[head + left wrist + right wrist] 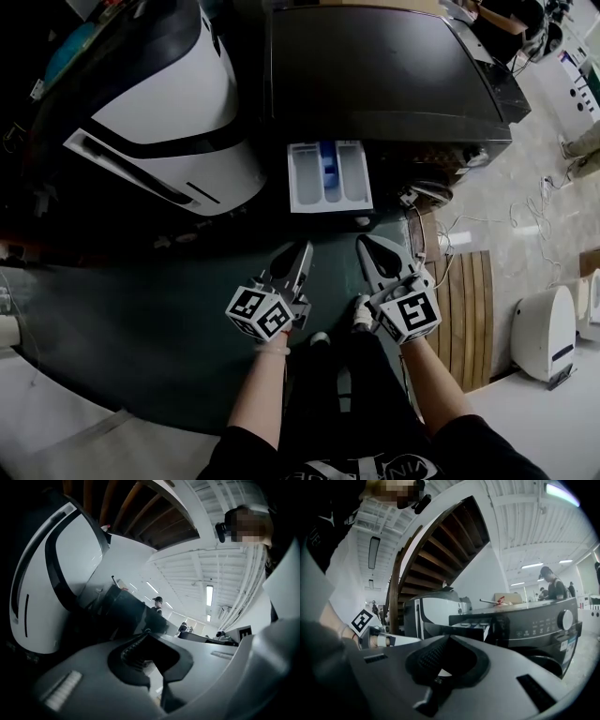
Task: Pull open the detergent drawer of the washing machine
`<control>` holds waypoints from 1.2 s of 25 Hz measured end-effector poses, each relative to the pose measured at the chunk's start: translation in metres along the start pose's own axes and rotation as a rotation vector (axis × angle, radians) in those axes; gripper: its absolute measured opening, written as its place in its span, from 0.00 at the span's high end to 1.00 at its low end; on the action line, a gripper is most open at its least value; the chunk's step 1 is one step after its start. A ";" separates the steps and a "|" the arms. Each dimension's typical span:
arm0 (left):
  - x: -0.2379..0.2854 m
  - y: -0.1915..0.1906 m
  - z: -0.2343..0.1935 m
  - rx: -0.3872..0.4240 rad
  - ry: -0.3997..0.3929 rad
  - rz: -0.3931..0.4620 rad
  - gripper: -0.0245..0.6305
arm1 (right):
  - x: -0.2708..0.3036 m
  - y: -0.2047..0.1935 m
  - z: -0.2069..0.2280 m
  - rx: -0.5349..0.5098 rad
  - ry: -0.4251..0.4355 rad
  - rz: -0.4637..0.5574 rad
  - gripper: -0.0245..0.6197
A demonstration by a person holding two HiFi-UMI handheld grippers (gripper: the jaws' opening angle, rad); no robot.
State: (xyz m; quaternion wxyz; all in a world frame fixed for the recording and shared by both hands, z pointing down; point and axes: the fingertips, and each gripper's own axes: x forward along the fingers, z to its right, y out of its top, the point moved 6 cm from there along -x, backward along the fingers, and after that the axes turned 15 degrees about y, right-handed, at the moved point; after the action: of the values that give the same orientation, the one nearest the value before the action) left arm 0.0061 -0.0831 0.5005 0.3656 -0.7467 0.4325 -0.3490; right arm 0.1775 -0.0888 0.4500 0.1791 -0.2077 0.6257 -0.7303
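Note:
The dark washing machine (pixel 384 75) stands ahead of me; in the right gripper view the washing machine (pixel 534 620) shows its control panel and dial. Its white detergent drawer (pixel 328 176) with a blue compartment stands pulled out from the front; the drawer (pixel 473 624) juts left of the panel. My left gripper (pixel 306 247) is shut and empty, a short way in front of the drawer and below it in the head view. Next to it, my right gripper (pixel 365 243) is shut with nothing in it. In their own views, the left gripper (pixel 146 632) and right gripper (pixel 447 637) show tips together.
A large white machine with black trim (pixel 169 122) stands left of the washer. A slatted wooden board (pixel 464 300), a white appliance (pixel 544 328) and loose cables (pixel 525 211) lie on the floor to the right. People stand far off behind the machines.

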 end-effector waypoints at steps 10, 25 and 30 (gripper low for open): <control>-0.019 0.048 0.017 0.138 0.067 0.049 0.95 | -0.019 0.030 -0.001 -0.038 0.001 -0.026 0.95; -0.042 0.094 0.037 0.218 0.089 0.095 0.95 | -0.025 0.083 -0.011 -0.059 0.028 0.015 0.95; -0.050 0.111 0.041 0.224 0.113 0.128 0.95 | -0.026 0.092 -0.013 -0.063 0.034 0.019 0.95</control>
State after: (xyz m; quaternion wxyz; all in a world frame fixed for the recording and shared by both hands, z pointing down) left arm -0.0223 -0.0674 0.3763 0.4433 -0.6512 0.4573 -0.4128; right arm 0.1934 -0.0784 0.3550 0.1689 -0.1948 0.6535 -0.7117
